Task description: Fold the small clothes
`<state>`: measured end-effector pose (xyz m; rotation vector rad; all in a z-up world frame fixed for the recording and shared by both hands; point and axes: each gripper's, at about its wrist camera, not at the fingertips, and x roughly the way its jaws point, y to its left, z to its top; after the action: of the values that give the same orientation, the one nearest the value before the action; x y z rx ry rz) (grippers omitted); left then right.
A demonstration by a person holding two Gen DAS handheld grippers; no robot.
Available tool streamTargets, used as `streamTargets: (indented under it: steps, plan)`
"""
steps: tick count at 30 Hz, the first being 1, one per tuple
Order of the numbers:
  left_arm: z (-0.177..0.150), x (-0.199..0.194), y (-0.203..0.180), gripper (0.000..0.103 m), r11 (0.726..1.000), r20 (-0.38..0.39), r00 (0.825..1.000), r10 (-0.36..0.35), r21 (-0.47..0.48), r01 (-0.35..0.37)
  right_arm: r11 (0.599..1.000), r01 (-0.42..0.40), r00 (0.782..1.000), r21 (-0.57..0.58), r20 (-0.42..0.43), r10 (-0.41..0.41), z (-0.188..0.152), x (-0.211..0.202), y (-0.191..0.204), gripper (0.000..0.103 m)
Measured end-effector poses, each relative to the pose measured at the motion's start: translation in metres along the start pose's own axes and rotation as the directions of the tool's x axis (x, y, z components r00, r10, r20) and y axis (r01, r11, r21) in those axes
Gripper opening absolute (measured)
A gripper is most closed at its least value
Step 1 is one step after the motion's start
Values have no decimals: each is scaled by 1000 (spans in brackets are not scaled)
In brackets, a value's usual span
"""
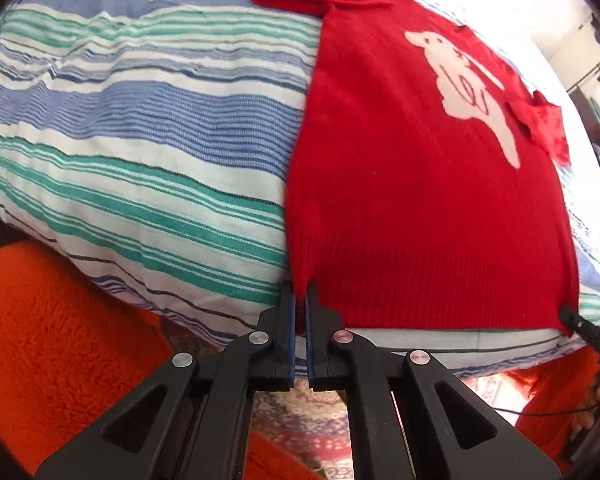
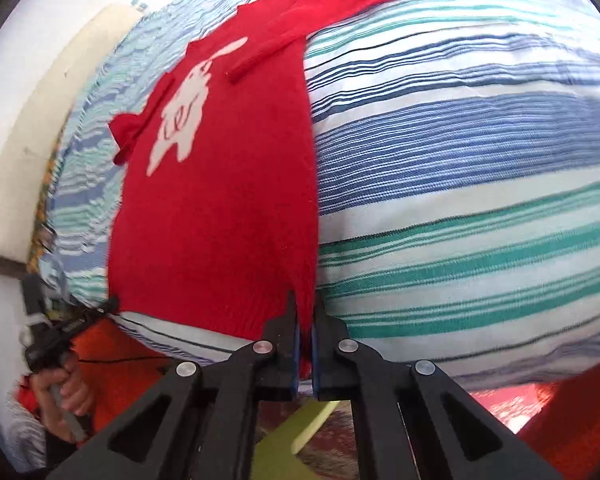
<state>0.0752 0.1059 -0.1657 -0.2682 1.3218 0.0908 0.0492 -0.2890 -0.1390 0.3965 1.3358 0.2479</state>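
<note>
Striped bedding (image 1: 140,128) carries a red sweater (image 1: 412,208) lying flat, its hem at the near edge. Left gripper (image 1: 301,300) pinches one hem corner; right gripper (image 2: 306,312) is clamped on the other.

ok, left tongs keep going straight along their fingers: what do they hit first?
The left tongs are shut on the red sweater hem; straight ahead lies more sweater on the striped bedding, probably pressing into it.

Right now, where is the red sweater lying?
The red sweater lies flat on the striped bedding, right of centre in the left wrist view; its near hem corners are pinched by the left gripper and right gripper.
</note>
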Motion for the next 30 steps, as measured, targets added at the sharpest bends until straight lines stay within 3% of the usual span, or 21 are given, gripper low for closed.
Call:
streamTargets:
  steps: [12,30]
  plan:
    - [2,12,-11,1,999,-9,1000,29,15,-29,994,73,997,-86,34,-71,-6,-6,7,3]
    - [0,9,-5,1,1000,-15,1000,11,-14,-12,997,60,998,-55,36,-58,-10,-11,4,3]
